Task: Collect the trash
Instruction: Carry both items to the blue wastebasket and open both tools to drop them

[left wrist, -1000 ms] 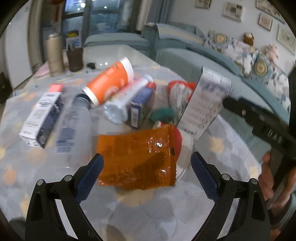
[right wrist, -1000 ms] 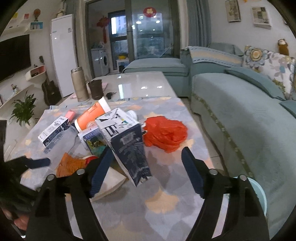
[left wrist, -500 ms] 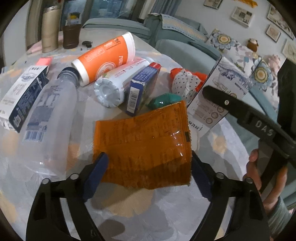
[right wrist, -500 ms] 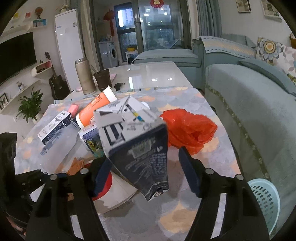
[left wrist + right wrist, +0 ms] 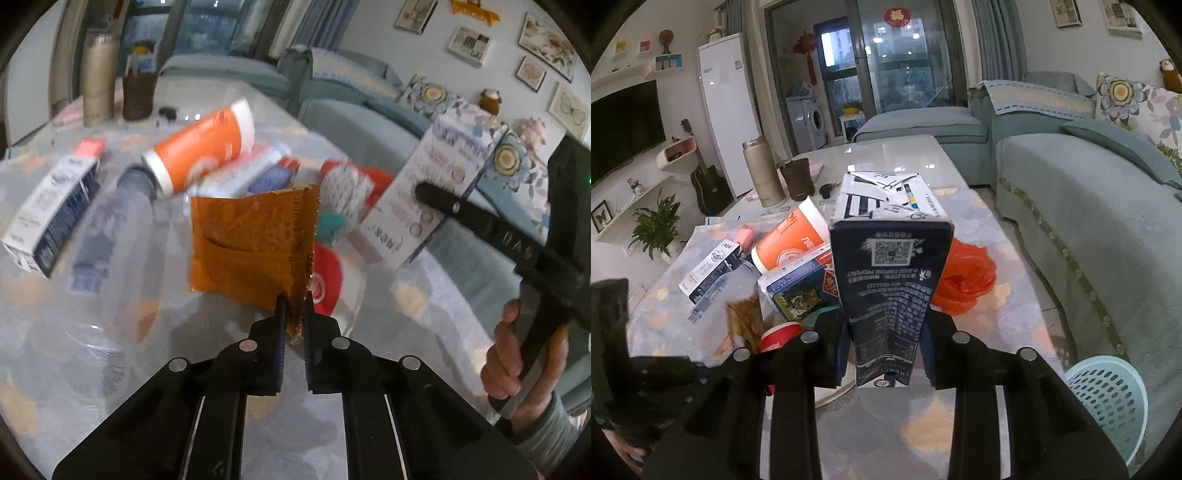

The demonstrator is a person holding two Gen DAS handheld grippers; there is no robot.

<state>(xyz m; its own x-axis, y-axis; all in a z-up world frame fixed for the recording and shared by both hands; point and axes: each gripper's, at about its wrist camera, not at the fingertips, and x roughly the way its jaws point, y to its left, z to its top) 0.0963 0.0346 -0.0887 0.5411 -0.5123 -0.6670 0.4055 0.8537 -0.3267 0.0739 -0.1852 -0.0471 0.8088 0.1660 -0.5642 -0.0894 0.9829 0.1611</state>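
Observation:
My left gripper is shut on the lower corner of an orange snack wrapper, which hangs upright above the table. In the right wrist view, my right gripper has its jaws closing on a dark blue and white milk carton. Both pads press on the carton's sides. The left wrist view shows the same carton tilted and off the table at the right. Loose trash lies on the patterned tablecloth: an orange cup, a clear bottle and a small blue carton.
A red plastic bag lies behind the carton. A light blue basket stands on the floor at the table's right, beside a teal sofa. A thermos and a brown cup stand at the far end.
The left jaws closed on the orange wrapper and raised it from flat to upright. The right jaws closed in on the milk carton, which now fills the middle of that view.

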